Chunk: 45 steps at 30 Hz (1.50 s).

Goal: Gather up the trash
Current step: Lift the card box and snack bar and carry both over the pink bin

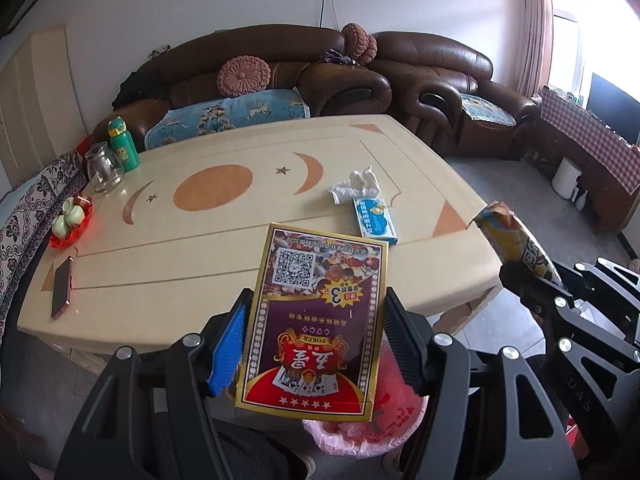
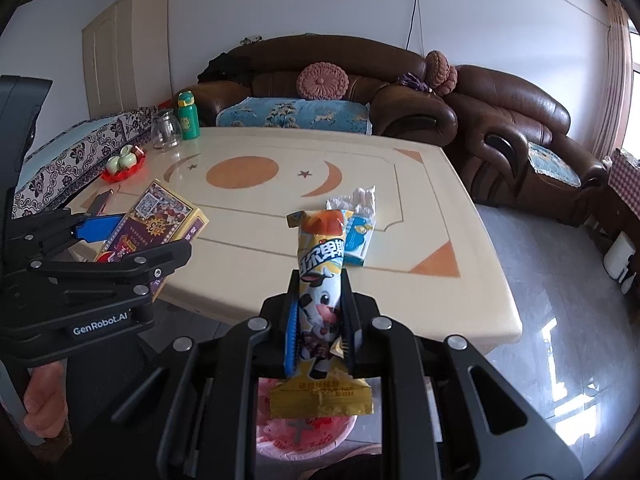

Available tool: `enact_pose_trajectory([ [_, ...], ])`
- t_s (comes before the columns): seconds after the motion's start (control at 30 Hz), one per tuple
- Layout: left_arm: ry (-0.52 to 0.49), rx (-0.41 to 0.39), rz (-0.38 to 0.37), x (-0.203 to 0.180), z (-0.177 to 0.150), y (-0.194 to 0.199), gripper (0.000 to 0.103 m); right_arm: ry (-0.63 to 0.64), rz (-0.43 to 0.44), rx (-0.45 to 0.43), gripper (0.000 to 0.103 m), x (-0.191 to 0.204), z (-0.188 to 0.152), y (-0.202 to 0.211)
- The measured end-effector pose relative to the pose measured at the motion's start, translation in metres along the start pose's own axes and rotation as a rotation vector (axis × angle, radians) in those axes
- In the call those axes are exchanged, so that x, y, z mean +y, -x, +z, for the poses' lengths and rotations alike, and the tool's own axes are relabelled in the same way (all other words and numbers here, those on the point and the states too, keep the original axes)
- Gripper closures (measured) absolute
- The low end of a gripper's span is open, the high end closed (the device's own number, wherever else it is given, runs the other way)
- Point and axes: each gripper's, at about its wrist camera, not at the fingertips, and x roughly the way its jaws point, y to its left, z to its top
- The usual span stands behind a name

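Note:
My left gripper (image 1: pixel 314 344) is shut on a poker card box (image 1: pixel 316 320), purple, red and gold, held above a trash bin with a pink bag (image 1: pixel 360 432). My right gripper (image 2: pixel 320 320) is shut on a yellow snack wrapper with a cartoon cow (image 2: pixel 322 280), held upright over the same bin (image 2: pixel 304 432). The wrapper also shows in the left wrist view (image 1: pixel 516 240). A crumpled white tissue (image 1: pixel 356 186) and a small blue-and-white box (image 1: pixel 374 220) lie on the cream table (image 1: pixel 200 248).
On the table's left side stand a green bottle (image 1: pixel 122 146), a glass jar (image 1: pixel 102 168), a red dish with small cups (image 1: pixel 72 216) and a phone (image 1: pixel 62 288). Brown sofas (image 1: pixel 360 80) stand behind the table. Grey floor lies to the right.

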Motion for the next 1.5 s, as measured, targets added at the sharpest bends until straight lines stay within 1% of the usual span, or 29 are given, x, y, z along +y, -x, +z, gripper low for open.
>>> enact_pose_trajectory([
  [0.23,-0.003,0.042,-0.012,-0.003,-0.016,-0.010,0.041,0.011,0.005,0.038,0.085,0.008,-0.015,-0.006],
  [0.5,-0.011,0.081,-0.008,-0.003,-0.031,-0.019,0.041,0.015,0.022,0.073,0.085,0.012,-0.027,-0.015],
  [0.77,-0.003,0.138,-0.005,0.001,-0.048,-0.039,0.041,0.015,0.034,0.123,0.085,0.015,-0.041,-0.031],
  [0.93,0.001,0.176,-0.031,0.003,-0.062,-0.052,0.041,0.011,0.044,0.166,0.085,0.016,-0.055,-0.043],
  [1.07,-0.022,0.212,-0.036,0.003,-0.075,-0.066,0.041,0.001,0.055,0.201,0.085,0.015,-0.068,-0.052],
  [1.23,-0.023,0.279,-0.061,0.004,-0.092,-0.086,0.041,-0.010,0.064,0.254,0.085,0.011,-0.082,-0.069],
  [1.33,-0.022,0.313,-0.089,0.004,-0.100,-0.099,0.041,-0.022,0.070,0.284,0.085,0.008,-0.091,-0.079],
  [1.5,-0.023,0.362,-0.103,0.000,-0.111,-0.120,0.041,-0.045,0.083,0.337,0.085,0.007,-0.107,-0.100],
])
